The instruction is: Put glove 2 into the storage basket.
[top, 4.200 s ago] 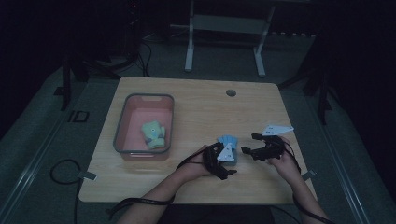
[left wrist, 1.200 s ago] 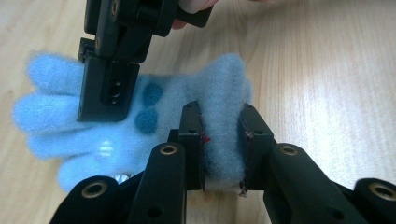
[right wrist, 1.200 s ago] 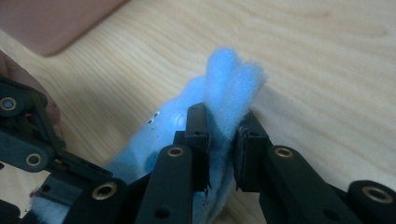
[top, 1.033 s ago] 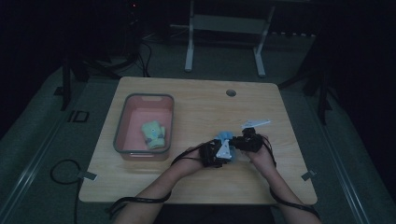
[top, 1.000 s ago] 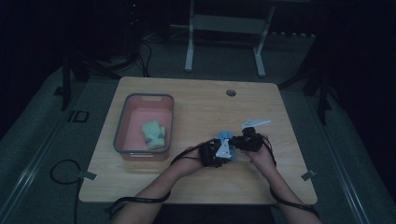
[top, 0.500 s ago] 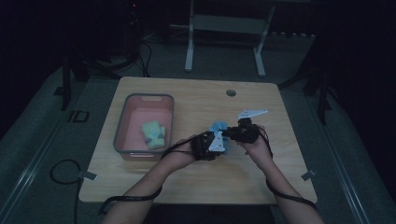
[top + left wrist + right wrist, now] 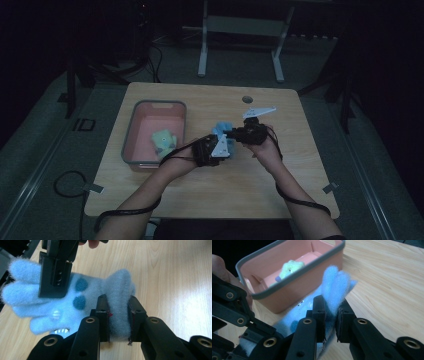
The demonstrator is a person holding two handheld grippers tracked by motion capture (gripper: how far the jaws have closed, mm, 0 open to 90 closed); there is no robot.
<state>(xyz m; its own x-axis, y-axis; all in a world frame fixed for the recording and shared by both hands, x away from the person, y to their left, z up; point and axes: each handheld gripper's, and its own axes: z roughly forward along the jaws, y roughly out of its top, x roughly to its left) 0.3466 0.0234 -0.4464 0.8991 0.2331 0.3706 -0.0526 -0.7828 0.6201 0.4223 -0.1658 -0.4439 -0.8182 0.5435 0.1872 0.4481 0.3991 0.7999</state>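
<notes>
A fuzzy light blue glove (image 7: pixel 82 297) with dark spots and a toothy face hangs between both grippers above the wooden table (image 7: pixel 280 180). My left gripper (image 7: pixel 118 316) is shut on its cuff end. My right gripper (image 7: pixel 330 313) is shut on the glove's fingers (image 7: pixel 335 282). In the high view the left gripper (image 7: pixel 224 147) and the right gripper (image 7: pixel 231 133) meet at the glove (image 7: pixel 220 129) near the table's middle, just right of the bin. The right gripper's jaws also appear at the glove's finger end in the left gripper view (image 7: pixel 56 272).
A pink bin with a grey rim (image 7: pixel 134 131) stands at the table's left, holding a pale green fuzzy glove (image 7: pixel 164 139). In the right gripper view the bin (image 7: pixel 294 287) lies close behind the held glove. A small round hole (image 7: pixel 246 99) sits near the far table edge.
Both hands have risen and carried the blue glove to the left and away from the person, closer to the pink bin. Both grips on the glove hold as before.
</notes>
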